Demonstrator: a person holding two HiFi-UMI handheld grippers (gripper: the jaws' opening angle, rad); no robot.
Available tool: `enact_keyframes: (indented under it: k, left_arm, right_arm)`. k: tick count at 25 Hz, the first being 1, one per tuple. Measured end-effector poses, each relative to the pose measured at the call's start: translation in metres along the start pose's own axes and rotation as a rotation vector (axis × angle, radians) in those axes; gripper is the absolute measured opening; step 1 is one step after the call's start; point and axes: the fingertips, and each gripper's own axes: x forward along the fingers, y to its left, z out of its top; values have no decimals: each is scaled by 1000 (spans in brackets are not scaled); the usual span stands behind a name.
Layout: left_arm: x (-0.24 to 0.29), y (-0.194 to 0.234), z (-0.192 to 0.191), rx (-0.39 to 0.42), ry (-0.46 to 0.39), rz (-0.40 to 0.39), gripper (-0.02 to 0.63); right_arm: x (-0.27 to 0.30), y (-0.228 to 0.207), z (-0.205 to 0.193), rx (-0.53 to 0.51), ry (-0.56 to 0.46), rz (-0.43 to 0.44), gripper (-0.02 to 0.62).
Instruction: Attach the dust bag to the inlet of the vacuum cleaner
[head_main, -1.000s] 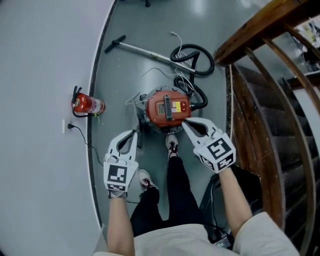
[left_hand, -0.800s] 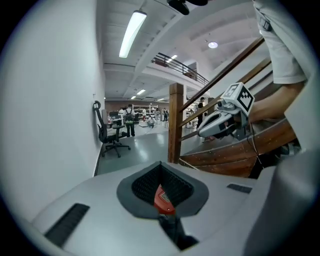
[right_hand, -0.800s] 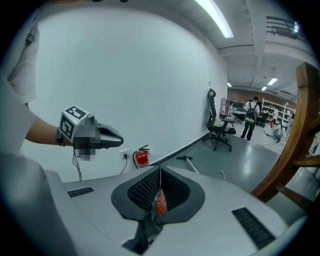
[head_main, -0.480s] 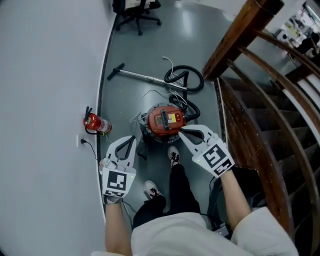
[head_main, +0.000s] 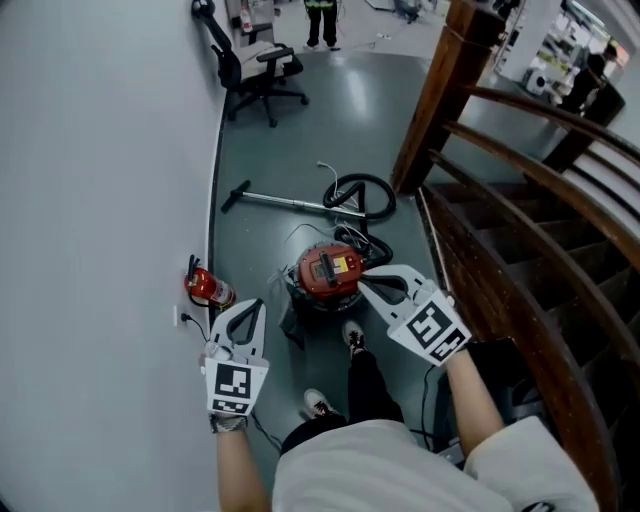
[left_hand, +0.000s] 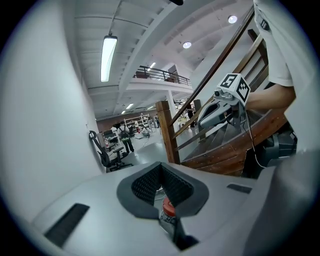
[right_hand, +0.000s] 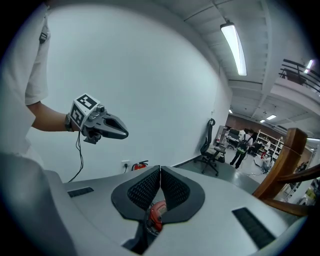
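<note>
the left tongs (head_main: 257, 304) and right tongs (head_main: 366, 284) are hanging pinched shut and empty, well above the vacuum cleaner (head_main: 328, 272), a round red hard-shelled canister on the glossy floor (head_main: 300, 130). a dark limp shape (head_main: 292, 322) just beside the vacuum is possibly the dust bag; i cannot tell. reaching down is risking a snag on the looped black hose (head_main: 360, 192) beside the vacuum, or limp fabric slipping.

Red vacuum cleaner (head_main: 330, 272), red fire extinguisher (head_main: 207, 289) — grey floor (head_main: 330, 120), brown banister (head_main: 432, 100), black office chair (head_main: 255, 65).
</note>
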Motion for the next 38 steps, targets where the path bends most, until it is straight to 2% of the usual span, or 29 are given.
enact_keyframes:
  k: [4, 9, 15, 23, 31, 38]
  left_arm:
    - [-17, 0, 14, 18, -7, 16, 2]
    - [-36, 7, 41, 65, -26, 73, 2]
    - [-55, 4, 76, 113, -44, 54, 2]
    - [-83, 10, 119, 183, -92, 74, 2]
    - [-111, 7, 132, 209, -96, 112, 2]
    - [-114, 3, 129, 206, -108, 97, 2]
  right_arm:
    - [-16, 4, 19, -18, -27, -21, 31]
    - [-34, 3, 38, -65, -41, -36, 31]
    - [-60, 6, 61, -86, -53, -64, 31]
    - [-84, 10, 92, -99, -93, -116, 31]
    - [-102, 30, 122, -88, -149, -142, 29]
    - [-101, 36, 122, -95, -127, -176, 26]
